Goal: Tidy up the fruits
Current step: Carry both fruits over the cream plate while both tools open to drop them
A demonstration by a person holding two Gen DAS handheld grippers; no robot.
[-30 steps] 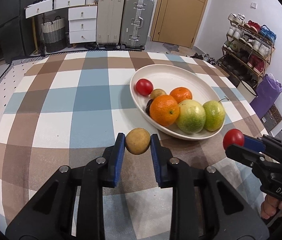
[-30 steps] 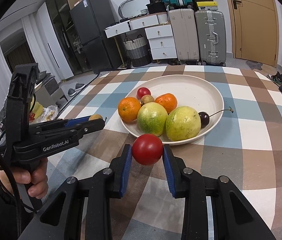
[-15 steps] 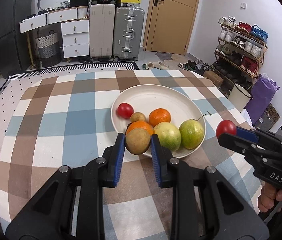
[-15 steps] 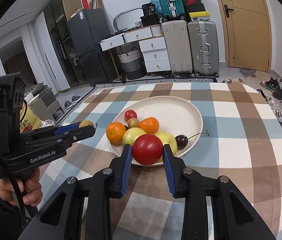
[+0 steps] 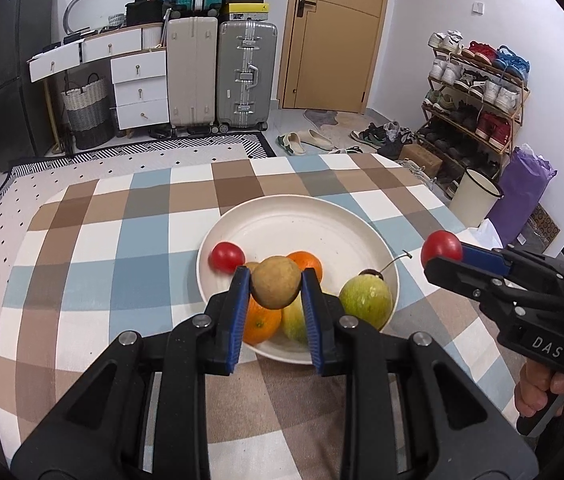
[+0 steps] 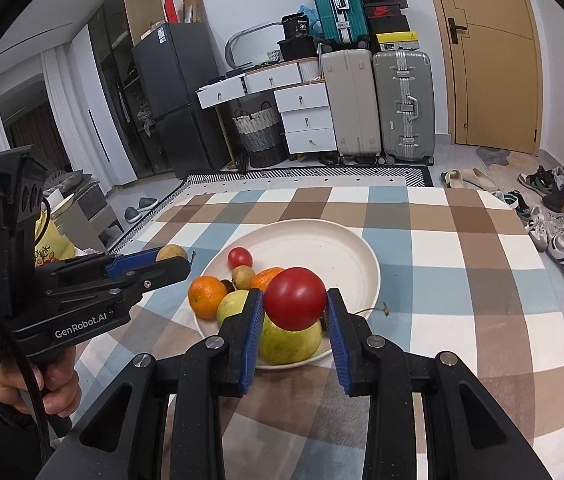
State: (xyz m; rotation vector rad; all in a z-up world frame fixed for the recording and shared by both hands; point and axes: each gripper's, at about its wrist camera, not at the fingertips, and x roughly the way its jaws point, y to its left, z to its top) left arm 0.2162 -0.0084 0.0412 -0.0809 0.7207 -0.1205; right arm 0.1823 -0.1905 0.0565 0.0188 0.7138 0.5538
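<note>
My left gripper (image 5: 276,286) is shut on a round brown fruit (image 5: 276,282) and holds it high above the near side of a white bowl (image 5: 321,216). My right gripper (image 6: 294,304) is shut on a red tomato (image 6: 294,298), also raised over the bowl's (image 6: 345,240) near rim. The bowl holds a small red tomato (image 5: 226,257), two oranges (image 6: 206,296), two green fruits (image 5: 365,300), a small brown fruit (image 6: 242,276) and a cherry with a stem (image 5: 369,273). The right gripper with its tomato shows in the left wrist view (image 5: 441,249). The left gripper shows in the right wrist view (image 6: 172,254).
The bowl stands on a table with a checked cloth (image 5: 102,260). Beyond the table's far edge are suitcases (image 5: 246,72), white drawers (image 5: 138,92) and a door (image 5: 333,32). A shoe rack (image 5: 477,88), a white bin (image 5: 475,196) and a purple bag (image 5: 521,192) stand to the right.
Both grippers have risen well above the table with their fruits still held. The bowl now looks smaller and lies below them.
</note>
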